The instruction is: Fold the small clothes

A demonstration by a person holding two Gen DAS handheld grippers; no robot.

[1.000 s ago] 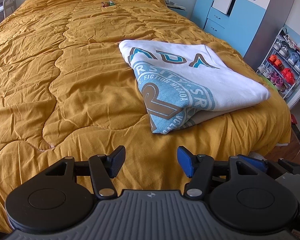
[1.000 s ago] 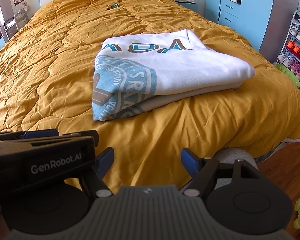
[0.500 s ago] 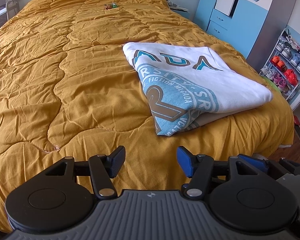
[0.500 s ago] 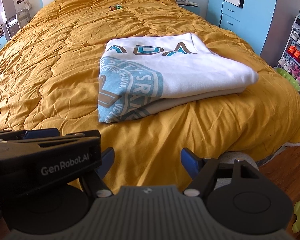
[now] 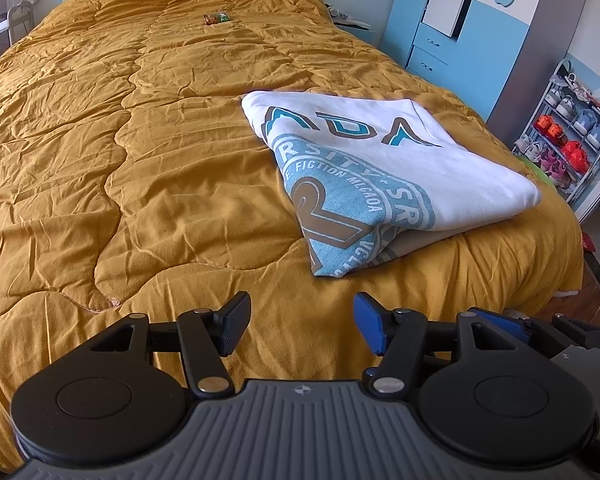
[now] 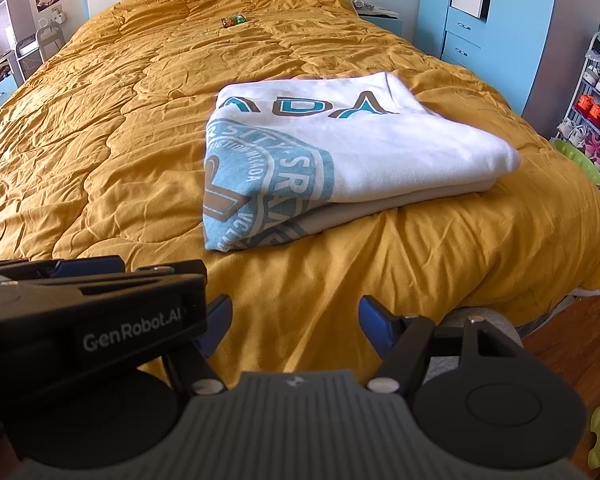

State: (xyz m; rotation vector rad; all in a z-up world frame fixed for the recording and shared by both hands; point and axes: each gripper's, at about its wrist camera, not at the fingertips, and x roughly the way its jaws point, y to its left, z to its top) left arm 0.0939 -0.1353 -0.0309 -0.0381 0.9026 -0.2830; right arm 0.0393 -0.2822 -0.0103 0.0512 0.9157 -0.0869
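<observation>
A white shirt with a blue and brown print [image 5: 380, 176] lies folded into a thick rectangle on the mustard quilt [image 5: 140, 160], near the bed's right front corner. It also shows in the right wrist view [image 6: 340, 160]. My left gripper [image 5: 302, 326] is open and empty, held over the bed's front edge short of the shirt. My right gripper [image 6: 294, 322] is open and empty, also short of the shirt. The left gripper's body [image 6: 88, 312] covers the right view's lower left.
A small colourful packet [image 5: 216, 18] lies far back on the quilt. A blue and white wardrobe [image 5: 460, 20] and a shoe rack [image 5: 564, 136] stand right of the bed. Wooden floor [image 6: 572, 336] shows at the right. A nightstand [image 6: 376, 14] is beside the headboard.
Both grippers have drawn back and risen a little from the bed, so the folded shirt sits slightly farther away. Both stay open. The shirt has not moved.
</observation>
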